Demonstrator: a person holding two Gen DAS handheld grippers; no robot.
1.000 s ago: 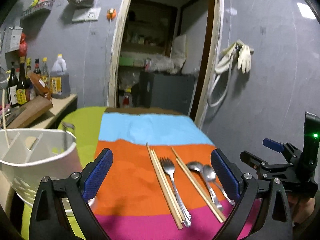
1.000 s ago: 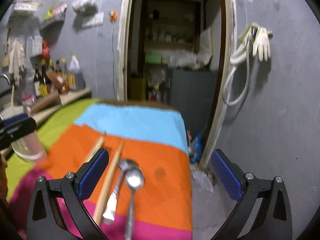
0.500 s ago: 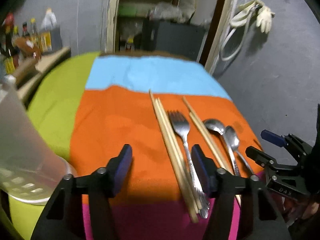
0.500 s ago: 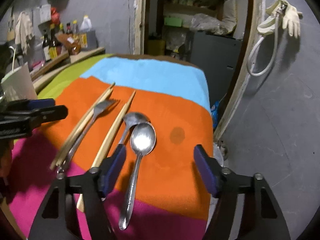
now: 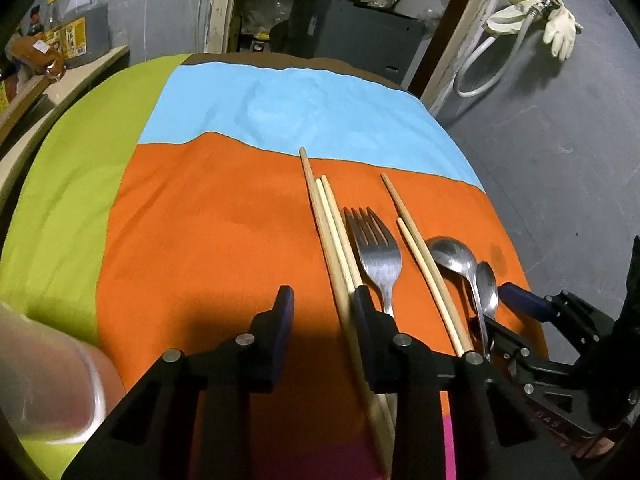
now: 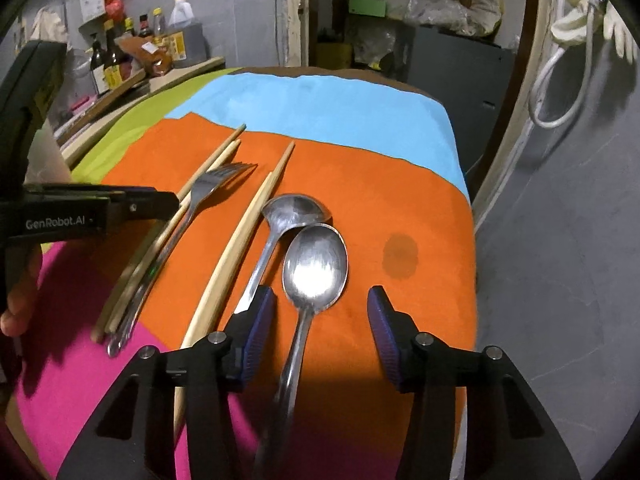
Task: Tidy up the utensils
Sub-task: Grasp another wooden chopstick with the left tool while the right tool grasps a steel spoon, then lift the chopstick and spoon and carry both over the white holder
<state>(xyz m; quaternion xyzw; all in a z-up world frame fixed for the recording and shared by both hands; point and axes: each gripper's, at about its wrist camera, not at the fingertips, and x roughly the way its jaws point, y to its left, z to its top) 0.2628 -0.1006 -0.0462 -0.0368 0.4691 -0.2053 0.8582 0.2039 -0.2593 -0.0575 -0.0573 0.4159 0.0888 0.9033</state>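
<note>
Nothing was sorted yet: wooden chopsticks (image 5: 334, 248), steel fork (image 5: 376, 256) and two steel spoons (image 6: 314, 268) lay mid-frame on the striped cloth (image 5: 208, 240). Both grippers, left (image 5: 322, 312) and right (image 6: 320, 320), had been closing, part-open, holding nothing.

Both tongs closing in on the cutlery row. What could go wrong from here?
1. The right tongs straddle the near spoon, whose bowl overlaps the second spoon. Their left pad sits over that spoon's handle, so a close may catch or drag both.
2. The left tongs have been closing with only bare cloth between them; the chopsticks lie under the right pad, likely a miss or a nudge.
3. The chopsticks touch the fork; lifting one could shift the other.
</note>
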